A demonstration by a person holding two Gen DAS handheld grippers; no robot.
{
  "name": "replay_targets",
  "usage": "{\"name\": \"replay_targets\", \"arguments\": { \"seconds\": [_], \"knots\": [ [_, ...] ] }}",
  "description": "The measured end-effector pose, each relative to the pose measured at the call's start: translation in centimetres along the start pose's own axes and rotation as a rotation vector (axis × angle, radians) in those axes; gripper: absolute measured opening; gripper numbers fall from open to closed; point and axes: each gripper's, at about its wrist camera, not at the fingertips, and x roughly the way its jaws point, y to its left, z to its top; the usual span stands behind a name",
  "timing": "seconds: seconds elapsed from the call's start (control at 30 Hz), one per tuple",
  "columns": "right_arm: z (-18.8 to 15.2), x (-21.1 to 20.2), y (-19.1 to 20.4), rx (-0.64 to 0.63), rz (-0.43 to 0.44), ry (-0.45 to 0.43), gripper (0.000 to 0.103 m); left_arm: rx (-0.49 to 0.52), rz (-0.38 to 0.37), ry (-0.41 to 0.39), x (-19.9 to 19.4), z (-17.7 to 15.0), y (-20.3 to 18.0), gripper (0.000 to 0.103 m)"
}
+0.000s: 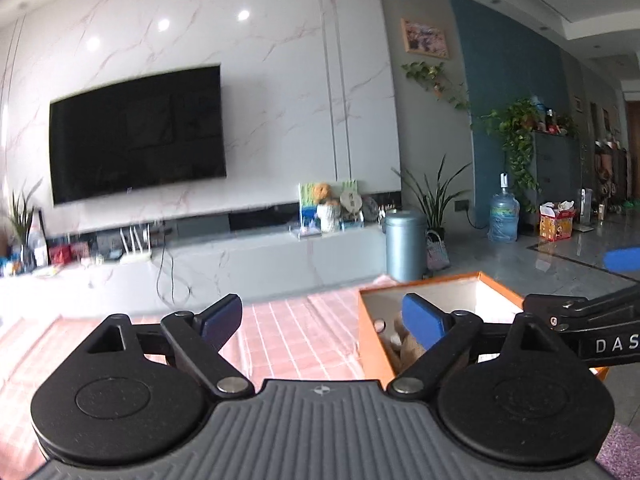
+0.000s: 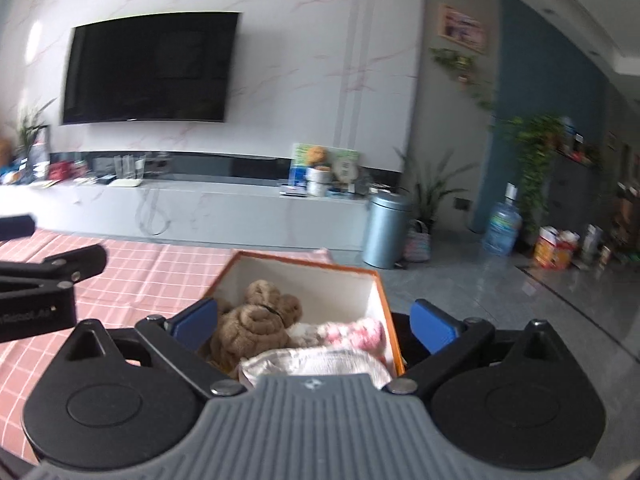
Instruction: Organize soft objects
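Nearest the right wrist camera, a white cloth lies at the near end of an orange box with white inner walls. Behind it sit a pink-and-white fuzzy item and a brown plush toy, all inside the box. That box stands at the right edge of a worktop under a pink checked cloth.

"DAS" reads in white on the right hand-held gripper's arm in the left view.

Right hand-held gripper: spread wide over the box, holding nothing. Left hand-held gripper: also spread wide and empty, above the worktop beside the box's left wall.
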Motion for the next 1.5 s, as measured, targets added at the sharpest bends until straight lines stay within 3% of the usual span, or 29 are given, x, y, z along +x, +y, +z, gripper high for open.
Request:
{"name": "replay_targets", "arguments": {
  "seconds": [0.27, 0.53, 0.83, 1.5],
  "knots": [
    [-3.6, 0.0, 0.5, 0.086, -0.044, 0.021, 0.1, -0.064, 0.025, 0.082, 0.3, -2.7, 1.7, 0.103],
    [-6.2, 0.1, 1.4, 0.076, -0.051, 0.041, 0.1, -0.091, 0.059, 0.144, 0.2, -4.5, 1.9, 0.103],
    [-6.6, -0.2, 1.6, 0.058, -0.051, 0.035, 0.1, -0.091, 0.044, 0.169, -0.6, -5.9, 1.2, 0.103],
    [-6.6, -1.0, 1.7, 0.053, -0.04, 0.008, 0.1, -0.093, 0.03, 0.175, -1.3, -5.5, 0.9, 0.103]
  ]
}}
